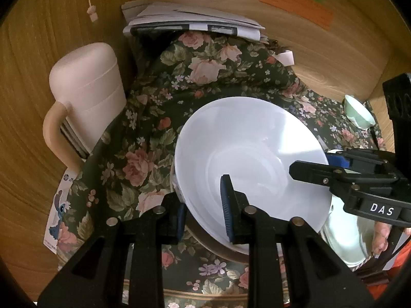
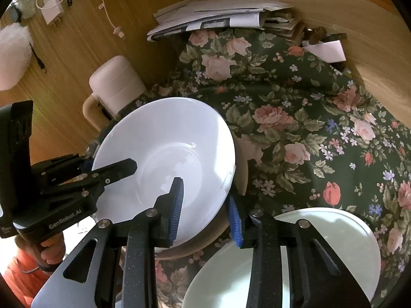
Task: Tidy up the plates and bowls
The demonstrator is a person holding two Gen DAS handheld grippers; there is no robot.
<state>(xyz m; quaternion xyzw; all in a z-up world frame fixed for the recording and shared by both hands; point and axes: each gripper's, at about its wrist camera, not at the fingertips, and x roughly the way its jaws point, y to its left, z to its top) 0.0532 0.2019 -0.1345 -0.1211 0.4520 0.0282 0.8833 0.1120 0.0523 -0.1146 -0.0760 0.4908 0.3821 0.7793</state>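
A: We start with the biggest thing, the floral cloth (image 2: 295, 118) covering the table, hemmed by wooden walls behind and to the side. Only our right wrist view shows the pale plate (image 2: 334, 233) lying on the cloth at lower right, and the charger (image 2: 52, 6) hanging on the wall at upper left.

B: And only our left wrist view gives us the small green cup (image 1: 358, 113) at the far right edge and the coloured notes (image 1: 295, 2) on the back wall. Both views share the white bowl (image 1: 246, 154), the pink container (image 1: 87, 97) and the paper stack (image 1: 190, 20).

A: The white bowl sits tilted on a darker dish (image 2: 205, 241), near the middle of the cloth.

B: Our left gripper (image 1: 205, 205) points steeply down, jaws pinched on the bowl's near rim, one pad inside, one outside.

A: Our right gripper (image 2: 205, 210) also angles down across the opposite rim, one pad inside the bowl, one outside; we cannot tell whether the pads press it. A hand (image 2: 51, 251) holds the left tool's grip.

B: Open cloth lies behind the bowl; the pink container stands close on the left, the plate just beside on the right.
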